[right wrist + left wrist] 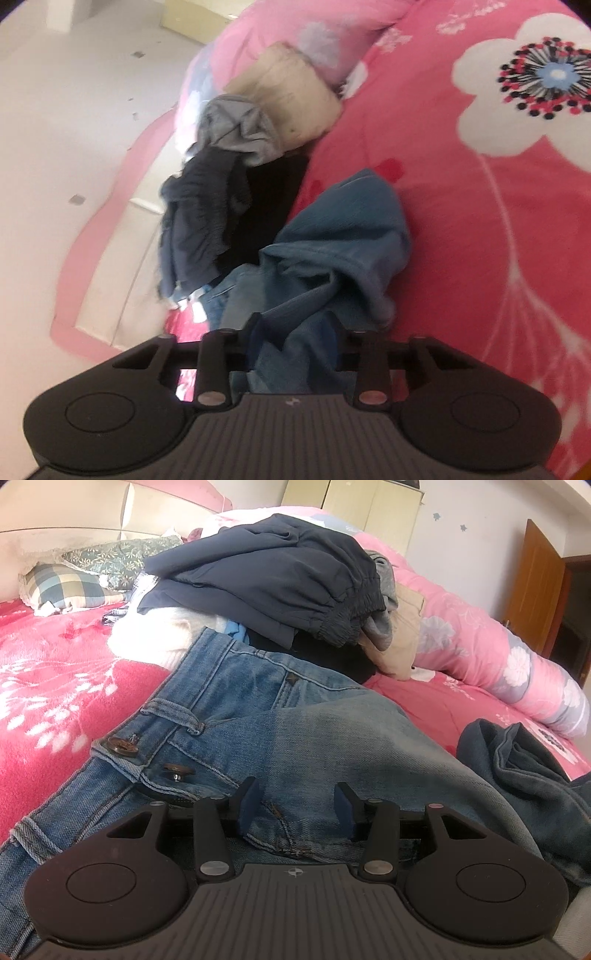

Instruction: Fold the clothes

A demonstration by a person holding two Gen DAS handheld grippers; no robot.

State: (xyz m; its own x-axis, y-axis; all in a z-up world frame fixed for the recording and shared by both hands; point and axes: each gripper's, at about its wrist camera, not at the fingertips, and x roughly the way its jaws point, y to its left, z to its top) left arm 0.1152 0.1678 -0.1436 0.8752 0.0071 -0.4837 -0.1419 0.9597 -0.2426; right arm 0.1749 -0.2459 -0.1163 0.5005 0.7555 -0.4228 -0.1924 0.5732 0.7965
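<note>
The jeans [280, 716] lie spread on the pink bed [55, 686], waistband toward the clothes pile [273, 572] behind them. One bunched denim leg [332, 240] rises from the right gripper [295, 332], whose jaws appear pinched onto a fold of it. The left gripper [295, 808] rests over the fly area, jaws partly open, pads on either side of flat denim with nothing gripped. Likely risk: the heavy leg slips from that small pinch, or dragging it pulls the jeans crooked, since the left gripper pins nothing.
</note>
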